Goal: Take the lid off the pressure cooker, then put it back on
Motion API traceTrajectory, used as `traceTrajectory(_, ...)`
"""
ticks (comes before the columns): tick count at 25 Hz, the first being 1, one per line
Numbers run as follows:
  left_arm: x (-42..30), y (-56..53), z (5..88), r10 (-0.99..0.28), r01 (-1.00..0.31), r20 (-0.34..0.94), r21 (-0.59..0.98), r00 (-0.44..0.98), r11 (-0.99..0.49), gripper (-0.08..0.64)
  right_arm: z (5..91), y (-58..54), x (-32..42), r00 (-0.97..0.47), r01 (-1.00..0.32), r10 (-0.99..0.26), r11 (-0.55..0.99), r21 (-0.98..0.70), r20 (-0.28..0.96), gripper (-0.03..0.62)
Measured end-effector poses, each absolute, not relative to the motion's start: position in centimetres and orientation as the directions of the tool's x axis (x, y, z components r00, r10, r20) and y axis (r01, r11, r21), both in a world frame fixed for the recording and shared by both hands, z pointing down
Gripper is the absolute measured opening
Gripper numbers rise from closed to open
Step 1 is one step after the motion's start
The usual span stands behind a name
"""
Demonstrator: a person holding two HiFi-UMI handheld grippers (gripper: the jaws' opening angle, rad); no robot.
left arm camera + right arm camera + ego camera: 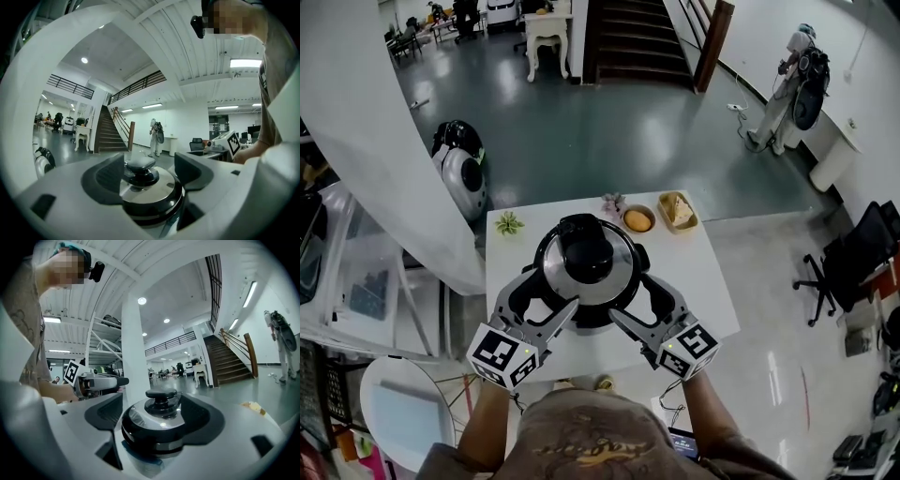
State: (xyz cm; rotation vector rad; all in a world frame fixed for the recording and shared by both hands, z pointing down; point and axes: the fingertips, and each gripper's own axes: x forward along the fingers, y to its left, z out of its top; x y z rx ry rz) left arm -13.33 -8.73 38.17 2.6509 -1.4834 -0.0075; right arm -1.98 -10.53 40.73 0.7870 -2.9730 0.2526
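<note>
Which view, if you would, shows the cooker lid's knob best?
Right gripper view: the knob stands in full profile. The left gripper view shows it beside one jaw; the head view, only its top.

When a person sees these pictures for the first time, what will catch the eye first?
First the pressure cooker, with its lid on, in the middle of the white table. Next the left gripper and right gripper, both open, one at each near side of the cooker with the lid between their jaws. Behind the cooker stand a small plant and two bowls of food.
</note>
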Motion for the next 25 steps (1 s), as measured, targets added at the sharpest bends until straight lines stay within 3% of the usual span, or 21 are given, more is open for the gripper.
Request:
traceTrajectory(4,-13.0,-9.4,39.0,-0.835,-0.839,0.087,0.057,0.544,-0.541,0.367,40.9,-11.4,-2.5,-0.897,-0.440,-0.427,0.890,-0.121,0.114,0.393)
traceTrajectory(25,-11.6,-16.2,42.7,-0.728,-0.758,0.277,0.001,0.627,-0.652,0.337,43.1,-17.3,-7.5,-0.946,-0.184,-0.171,0.983,-0.022,0.275,0.387)
